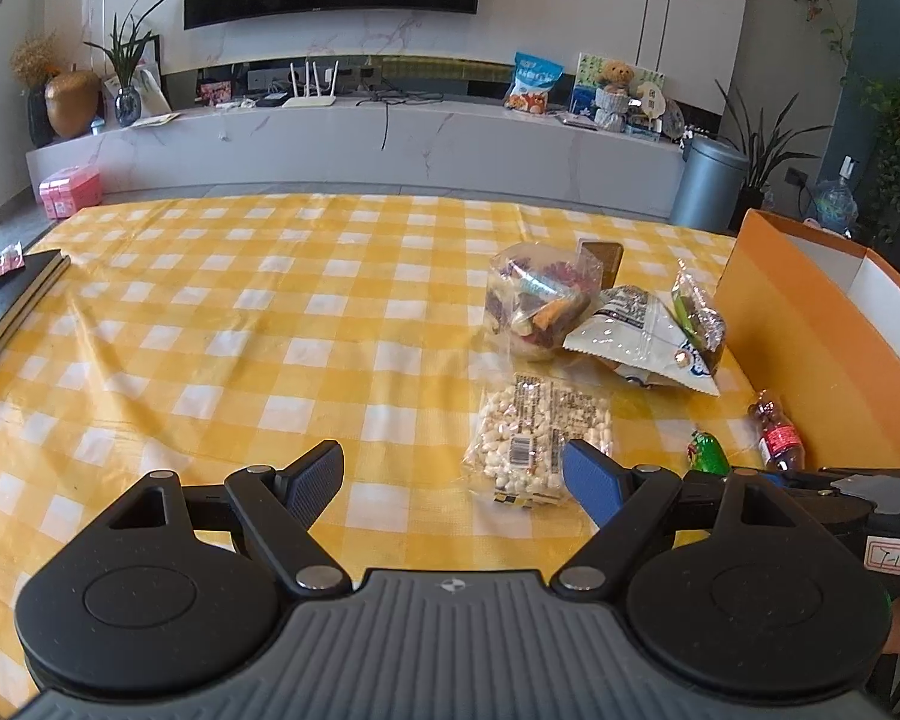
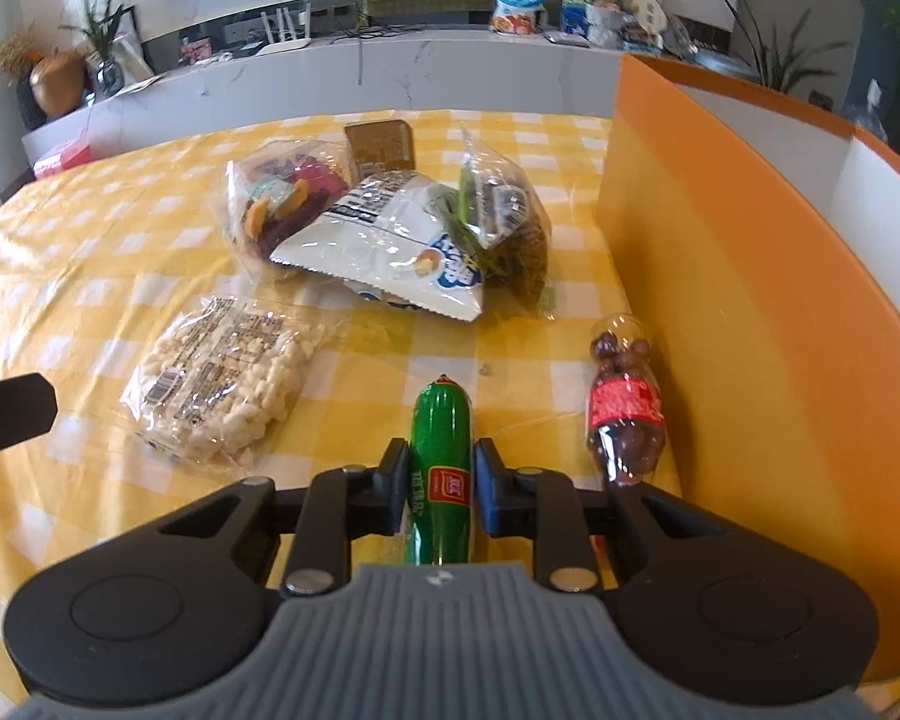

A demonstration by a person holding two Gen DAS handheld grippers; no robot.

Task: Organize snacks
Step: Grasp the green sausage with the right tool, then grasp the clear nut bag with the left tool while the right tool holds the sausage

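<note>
My right gripper (image 2: 441, 483) is shut on a green wrapped sausage snack (image 2: 441, 450), also seen in the left wrist view (image 1: 708, 453). A small bottle of chocolate balls with a red label (image 2: 624, 402) lies to its right, beside the orange box (image 2: 720, 276). A clear bag of white puffed snacks (image 2: 222, 378) lies to the left, and shows in the left wrist view (image 1: 537, 438). Behind lie a white bag (image 2: 384, 240), a bag of mixed colourful snacks (image 2: 282, 204) and a clear bag with dark snacks (image 2: 510, 210). My left gripper (image 1: 453, 480) is open and empty above the cloth.
The table has a yellow checked cloth (image 1: 240, 312). The orange box with a white inside (image 1: 810, 324) stands at the right edge. A dark notebook (image 1: 12, 306) lies at the far left. A brown packet (image 2: 381, 144) lies behind the bags. A TV bench runs behind.
</note>
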